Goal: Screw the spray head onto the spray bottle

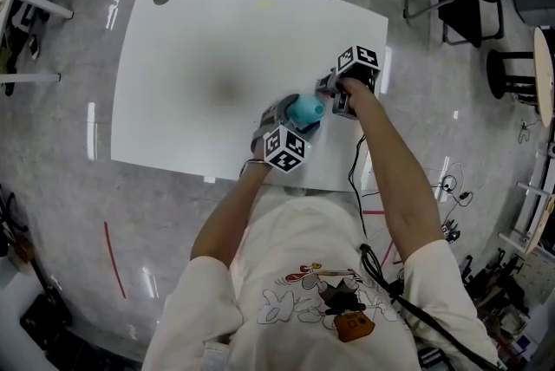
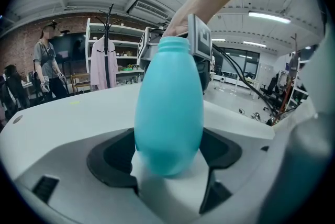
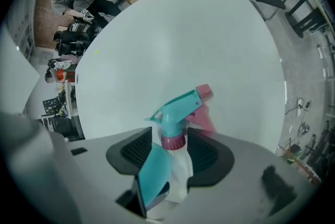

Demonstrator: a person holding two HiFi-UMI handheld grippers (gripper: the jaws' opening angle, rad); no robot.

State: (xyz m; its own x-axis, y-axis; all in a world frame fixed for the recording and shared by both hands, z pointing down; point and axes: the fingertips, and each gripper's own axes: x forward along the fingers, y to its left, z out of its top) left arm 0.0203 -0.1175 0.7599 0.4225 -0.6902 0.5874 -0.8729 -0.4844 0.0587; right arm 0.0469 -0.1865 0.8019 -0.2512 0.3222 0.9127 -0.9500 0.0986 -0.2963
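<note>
1. Head view: I look steeply down on a white table (image 1: 217, 31). A person holds both grippers close together over its near right part.
2. Left gripper view: the left gripper (image 2: 168, 157) has its jaws clamped on the lower body of the cyan spray bottle (image 2: 170, 108). The bottle is held off the table, and its open neck points away from the camera toward the other gripper.
3. Right gripper view: the right gripper (image 3: 170, 154) points down at the table with its jaws spread wide. The spray head (image 3: 175, 113), teal with a pink collar and pink tip, sits between the pads, and I judge they are not pressing on it.
4. The head is not yet on the bottle. To do this step well, I would first close the right jaws firmly on the pink collar. Then I would line the collar up square with the neck, feed the tube in and turn gently so the thread does not cross.
5. The left clamp should stay steady and low, leaving the neck free.
6. Hard to make out:
   - The head view shows the spray head too small to read.
   - The bottle does not appear in the right gripper view.
   - I cannot identify a teal slab near that gripper's lower left jaw.
   - The neck threads are not clear.
</note>
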